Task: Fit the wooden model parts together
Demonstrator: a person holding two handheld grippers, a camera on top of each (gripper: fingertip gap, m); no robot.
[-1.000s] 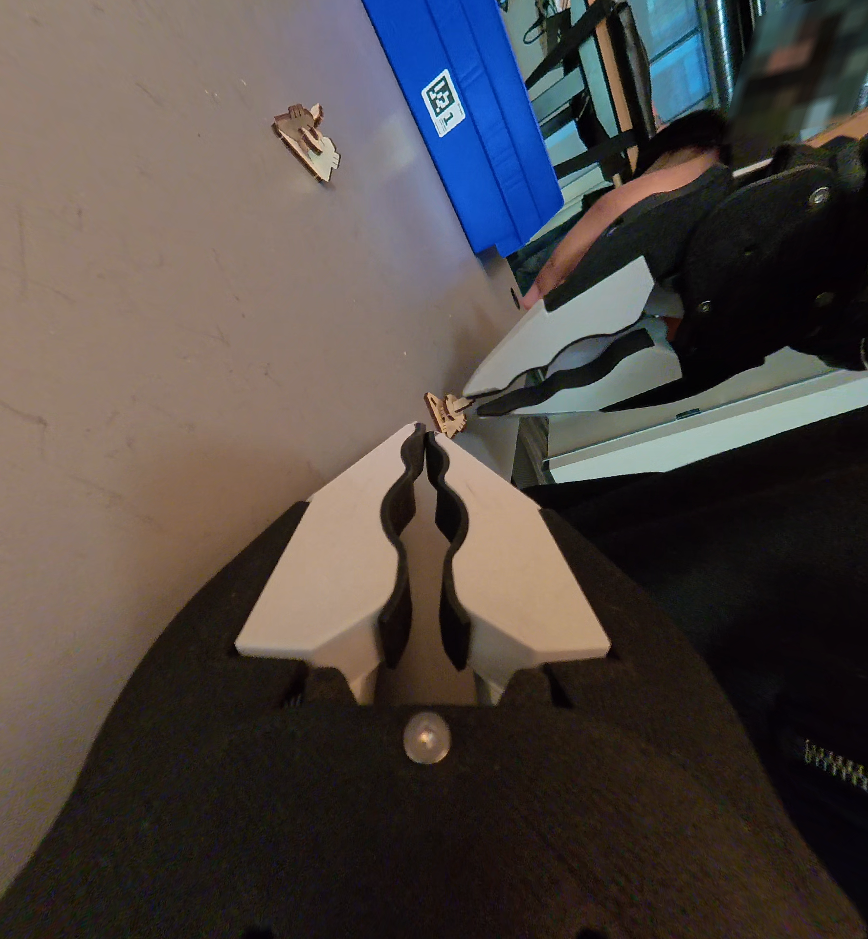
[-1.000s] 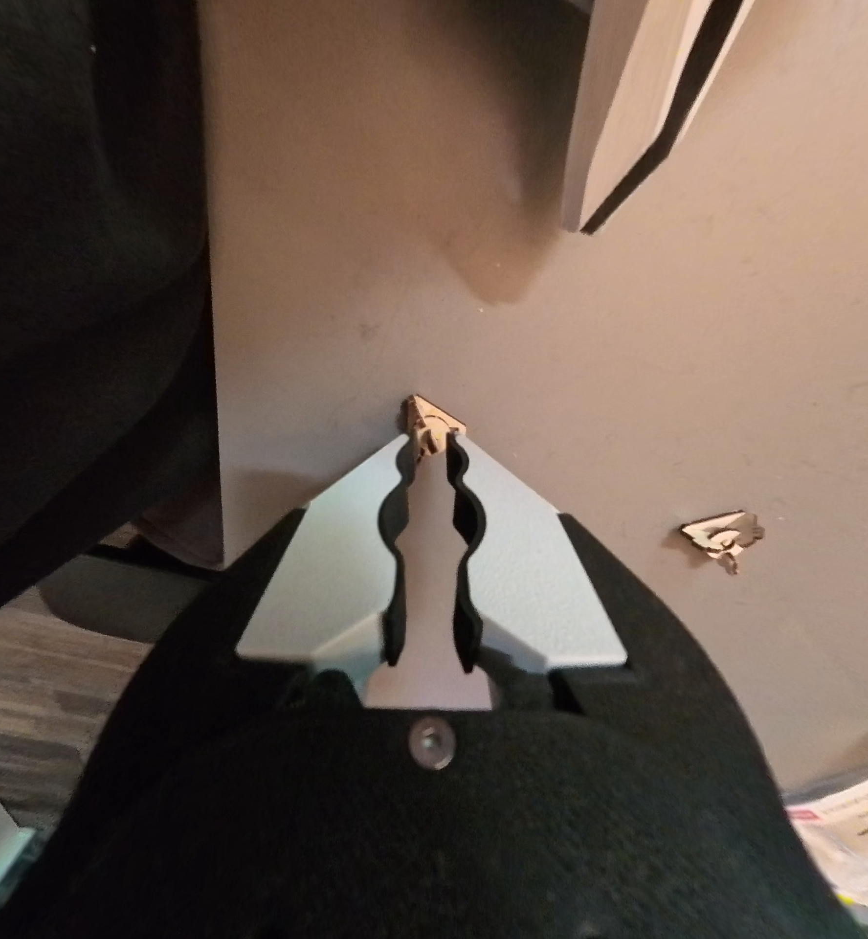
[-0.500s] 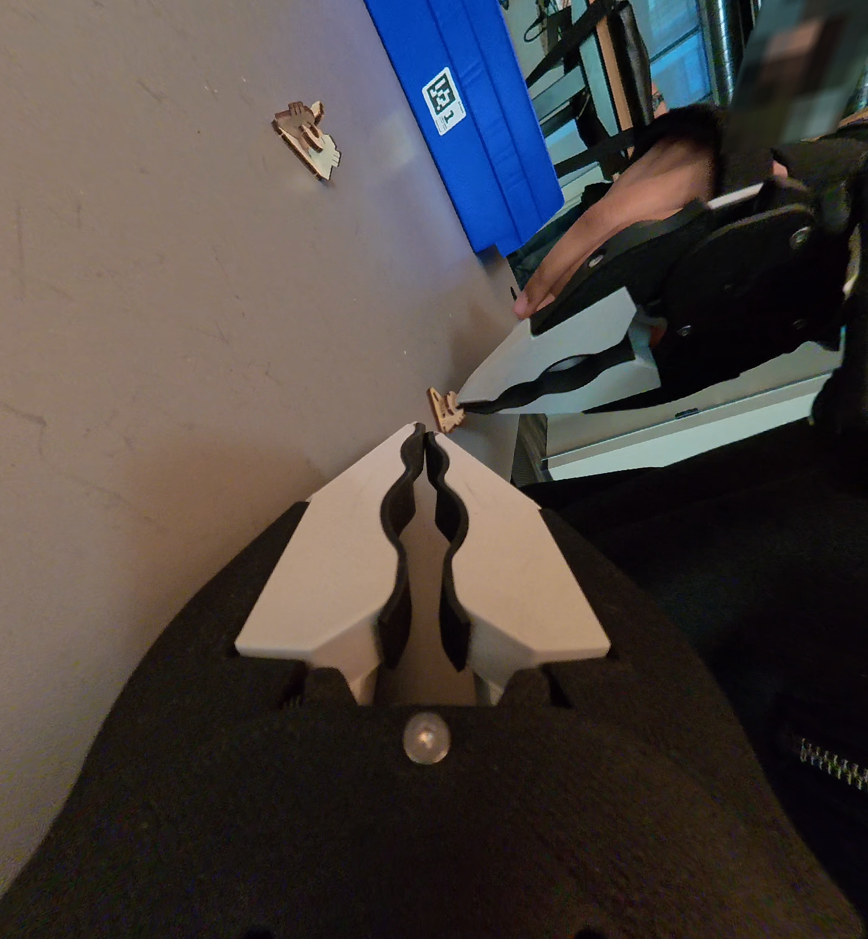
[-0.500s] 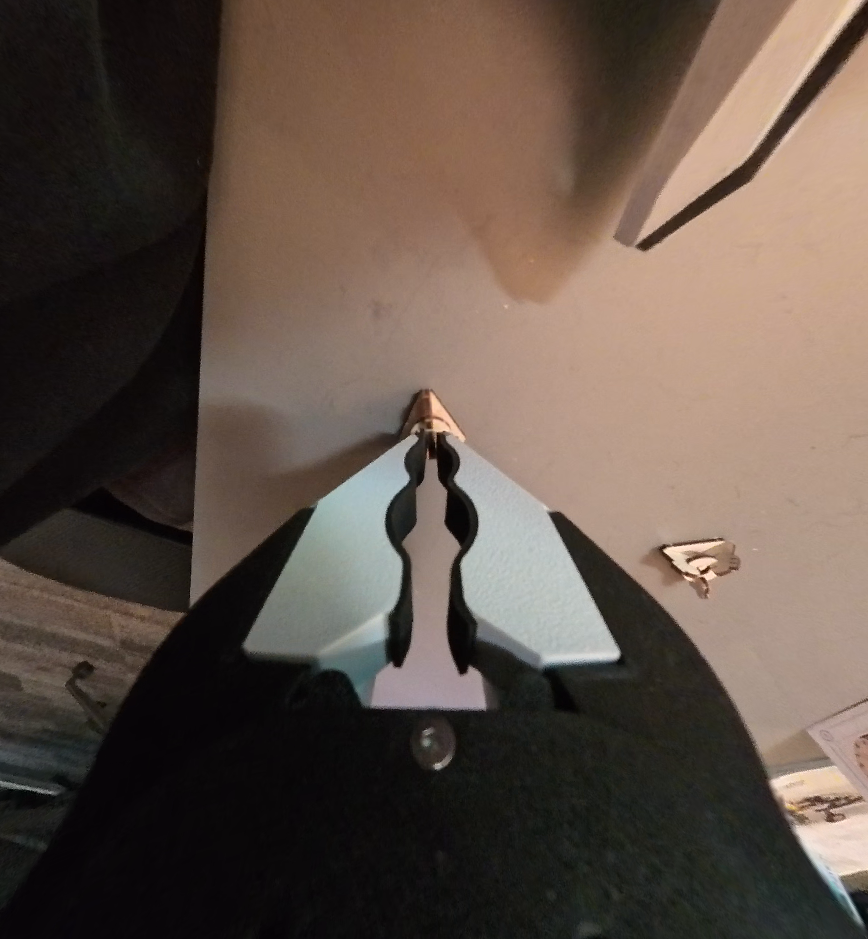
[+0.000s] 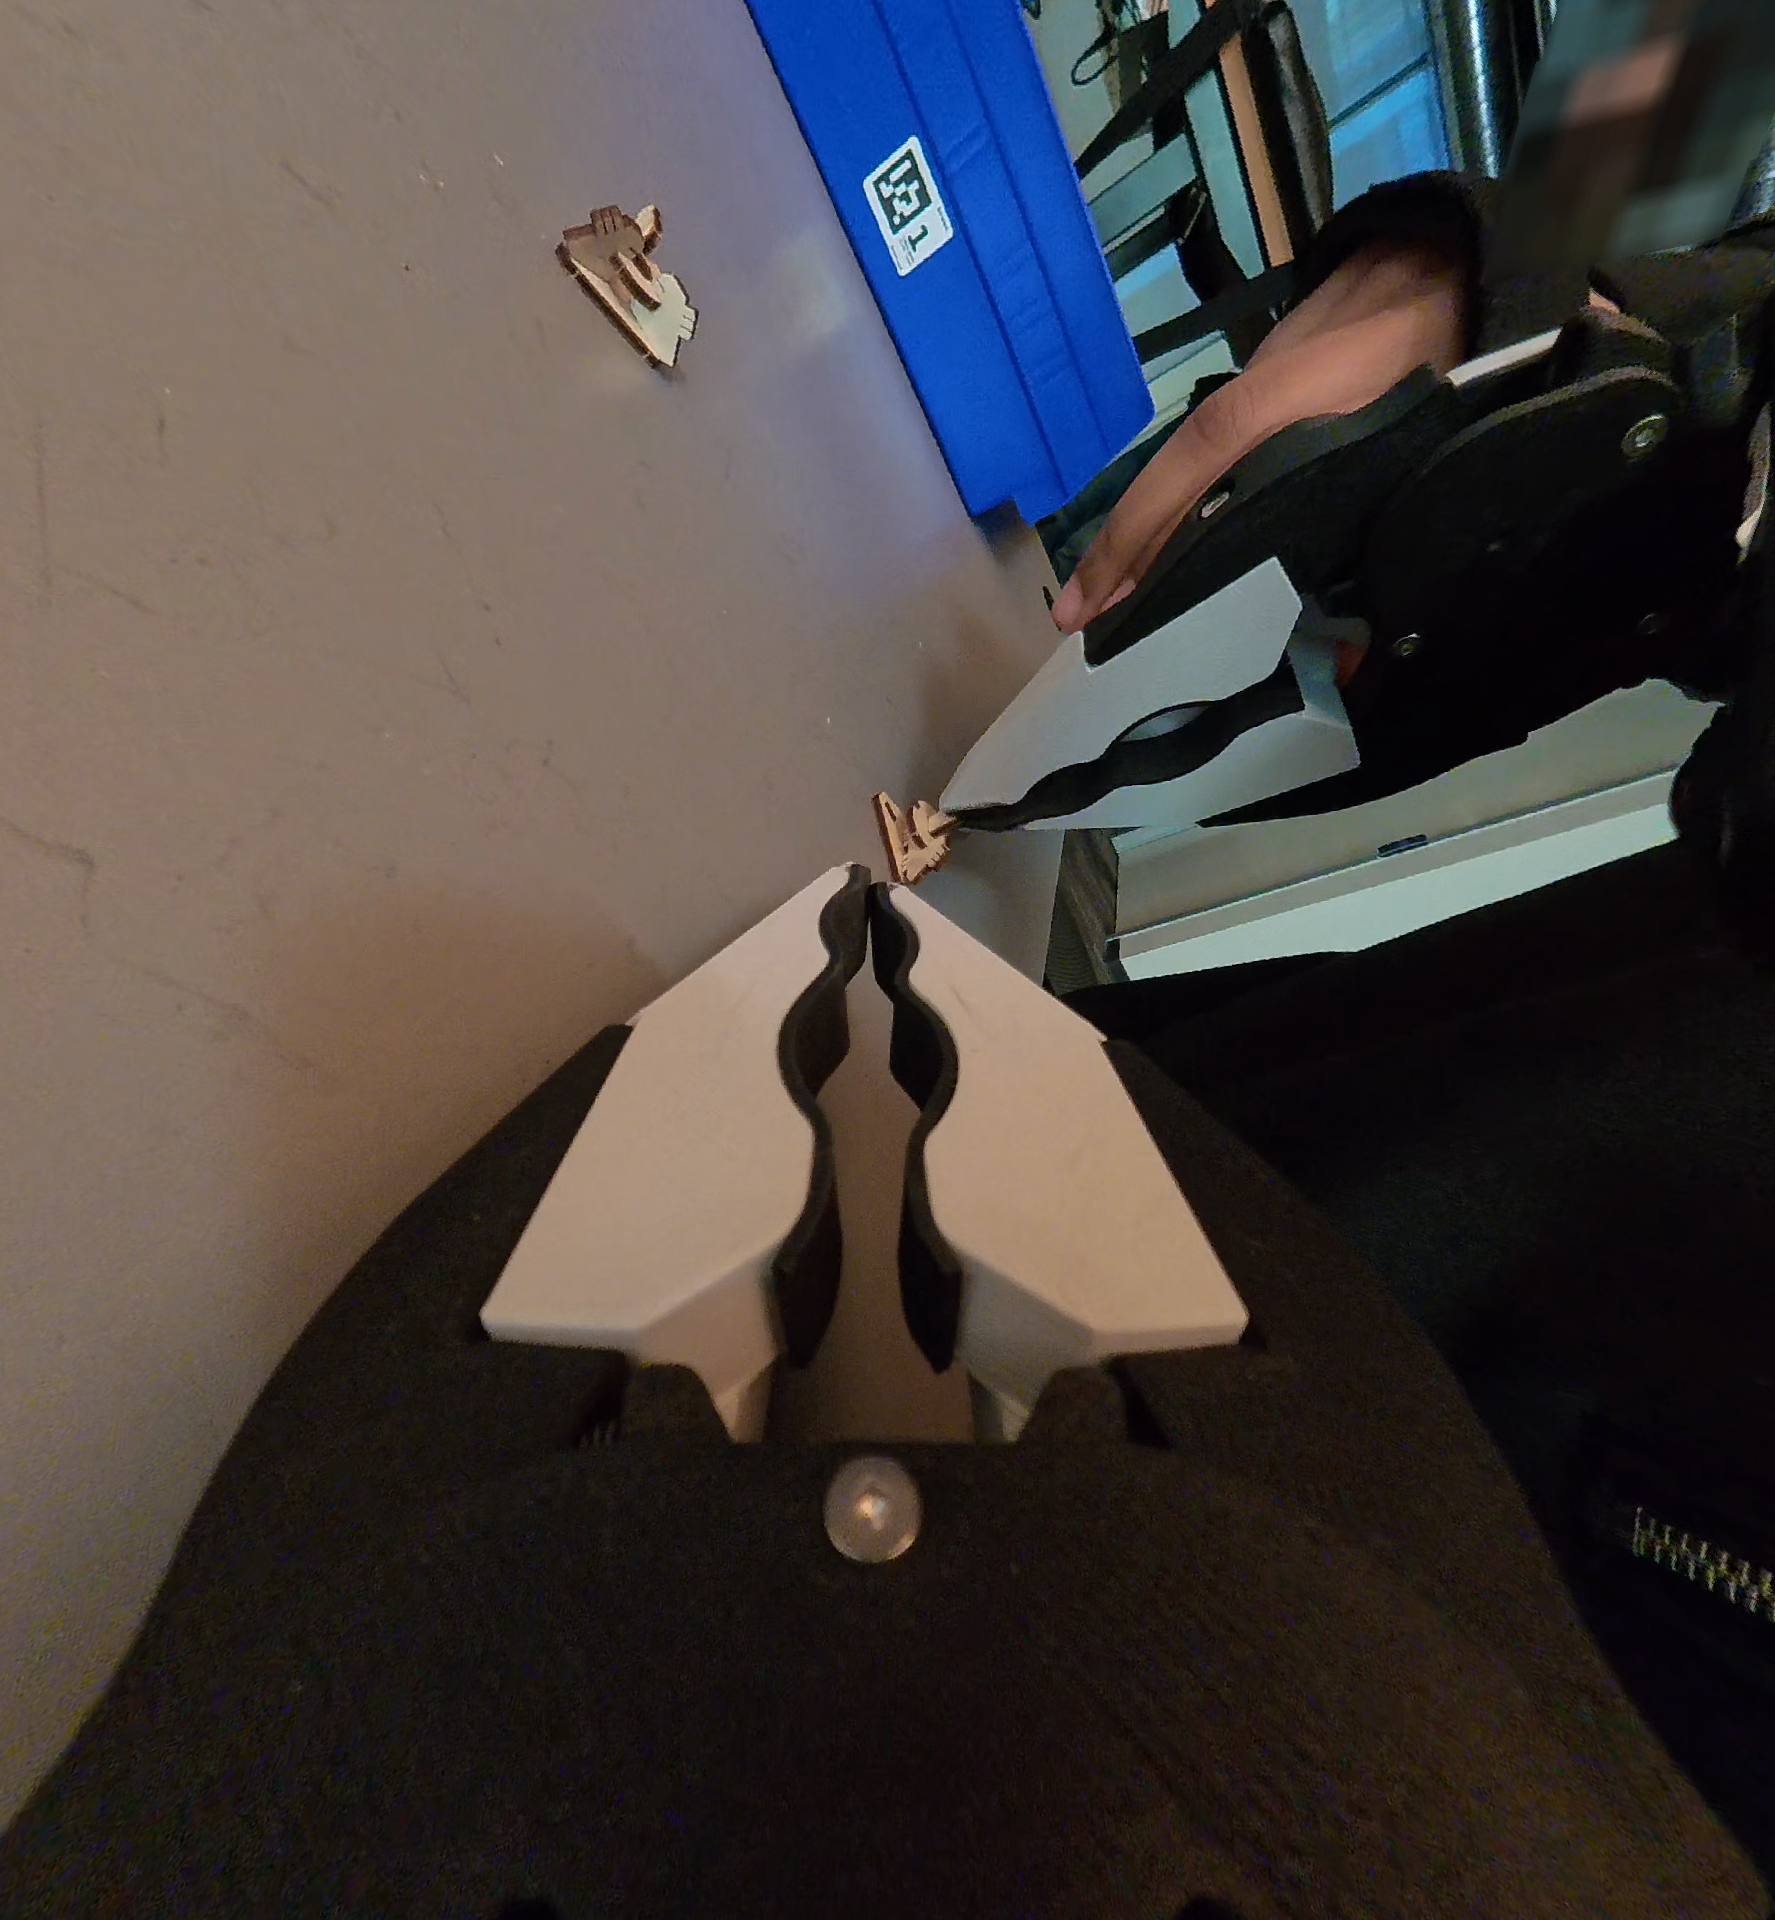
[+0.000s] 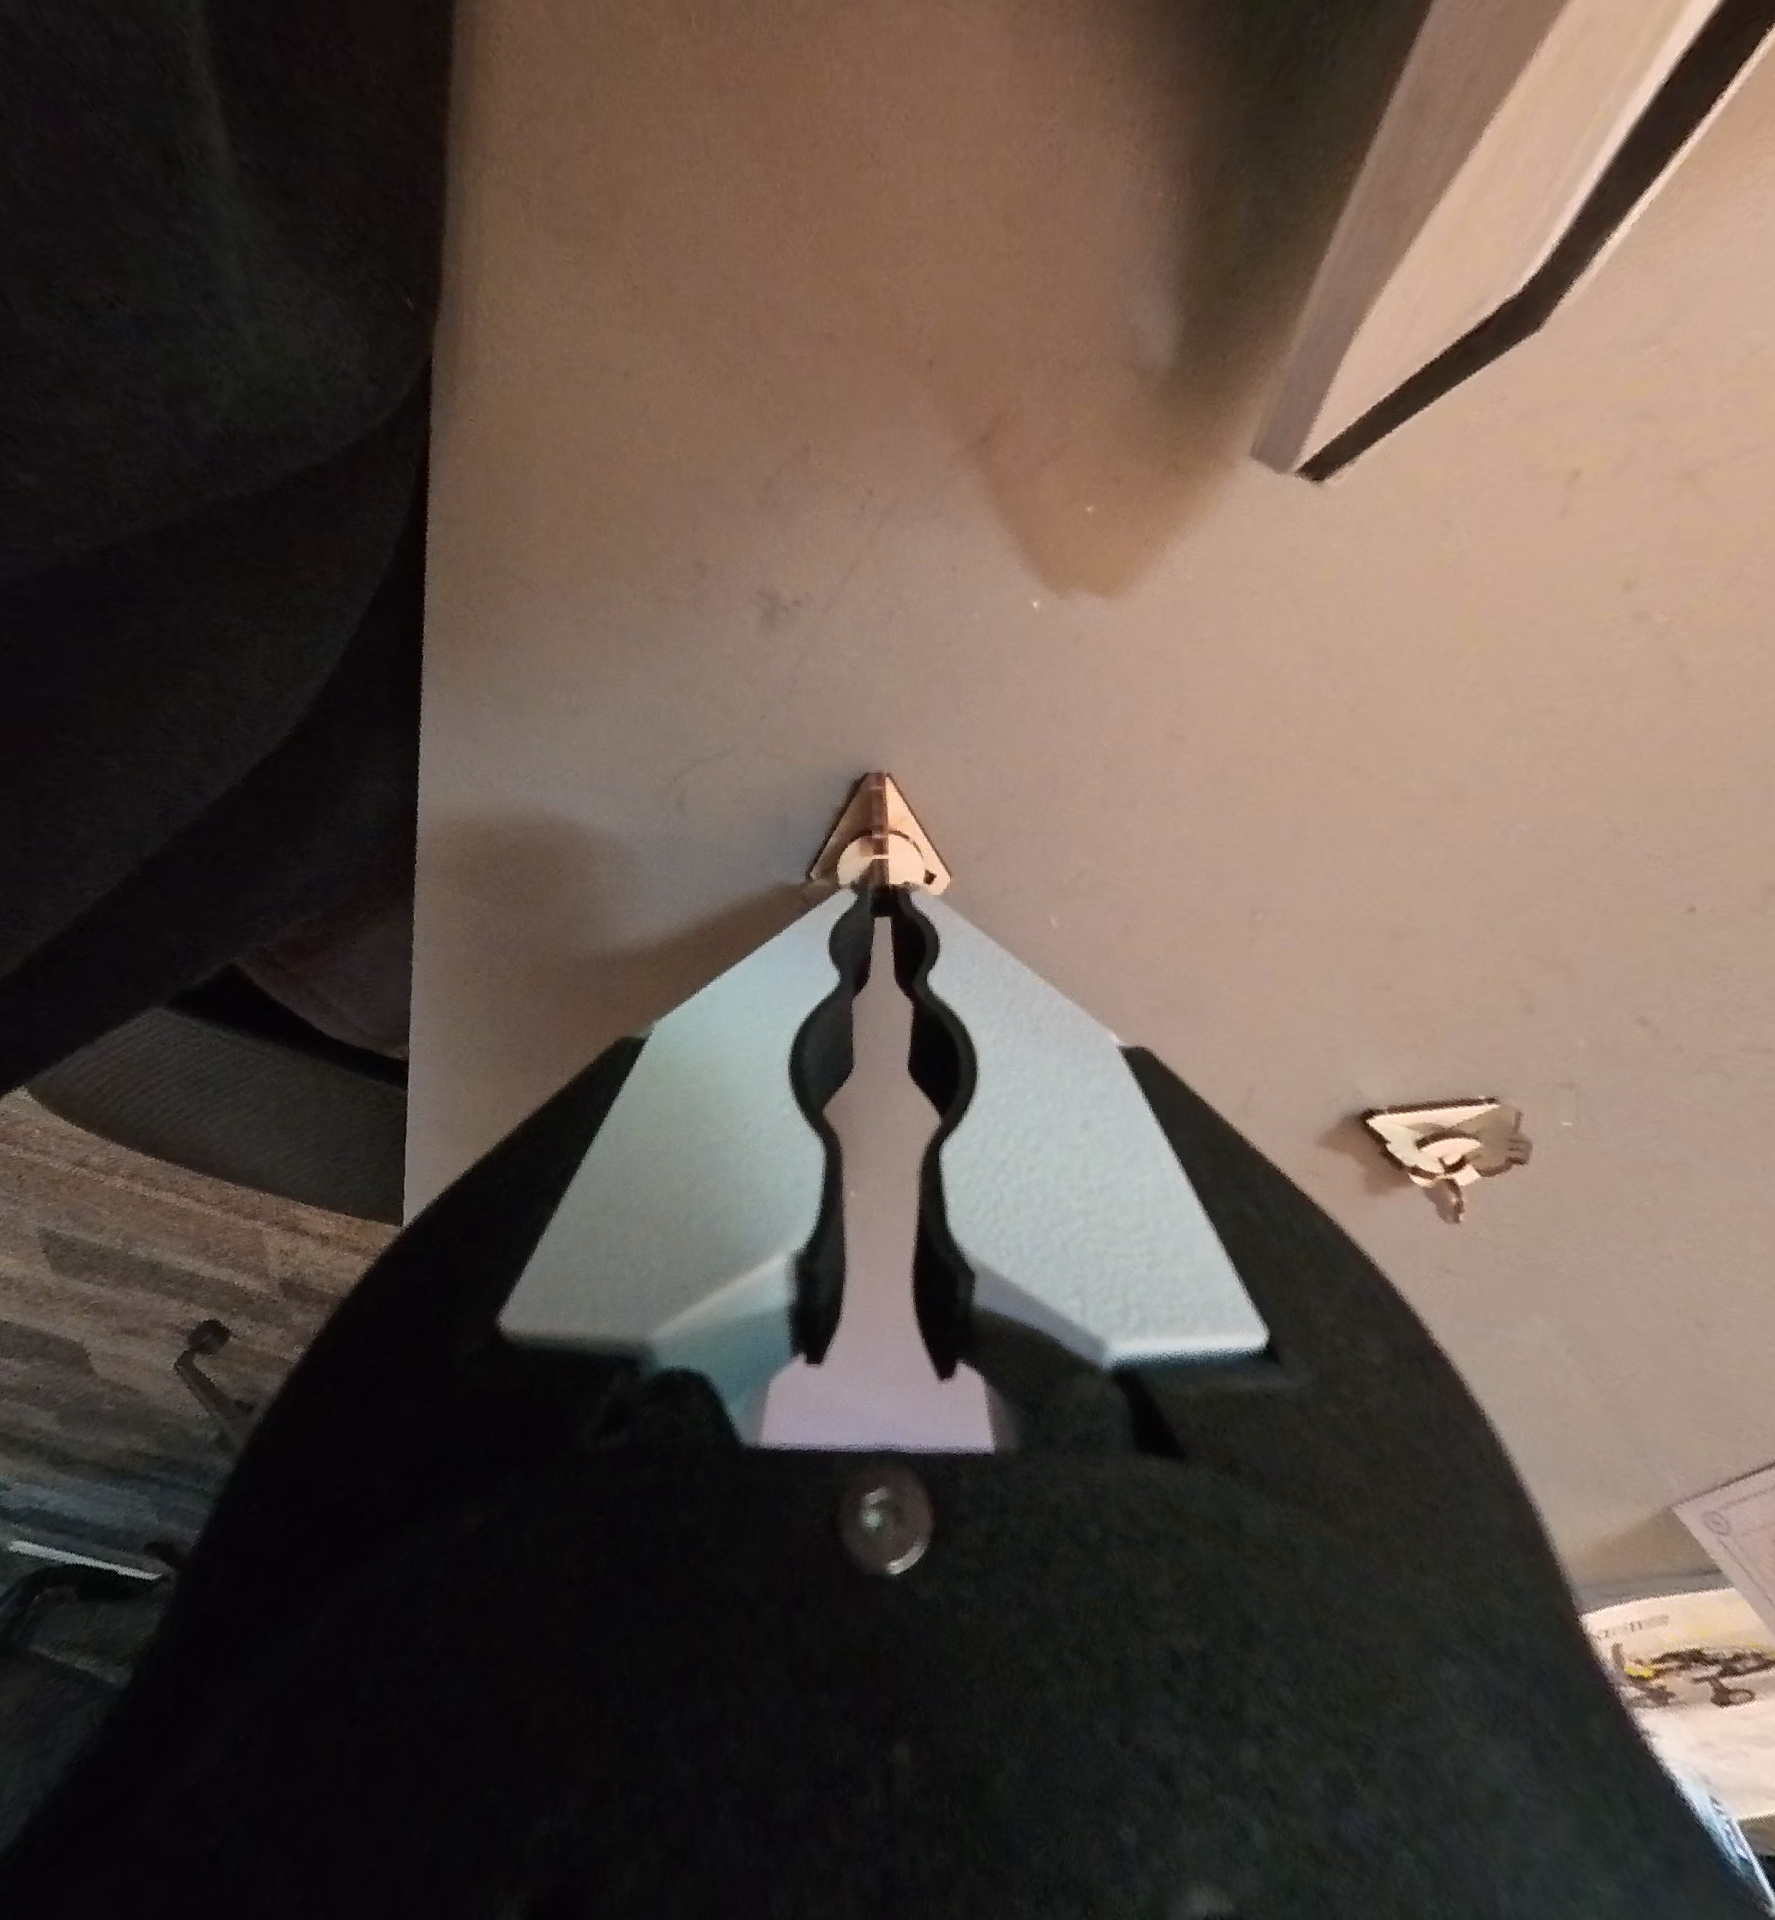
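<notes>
Landmark: the small wooden piece (image 6: 881, 844) near the counter's (image 5: 291, 727) edge, a laser-cut triangular part with a toothed disc on it.

Right gripper (image 6: 883, 906): jaws clenched on the small wooden piece, the black pads pinching a thin tab at its near side; the left wrist view shows the same hold (image 5: 950, 821), the piece tilted up on edge rather than lying flat, though whether it still touches the counter is hard to judge.

Hand (image 5: 1247, 436): on the right gripper's black body, above and behind the small wooden piece, with a dark sleeve at the wrist.

Left gripper (image 5: 867, 891): jaws clenched with the tips meeting on nothing, just beside the small wooden piece and apart from it.

Second wooden piece (image 5: 628, 281): flat on the counter, well apart from the small wooden piece, seen also in the right wrist view (image 6: 1444, 1143).

Blue bin (image 5: 966, 260): on the counter beyond both pieces, a white sticker on its side.

Printed sheets (image 6: 1745, 1683): at the counter's far side from the small wooden piece, past the second wooden piece.
</notes>
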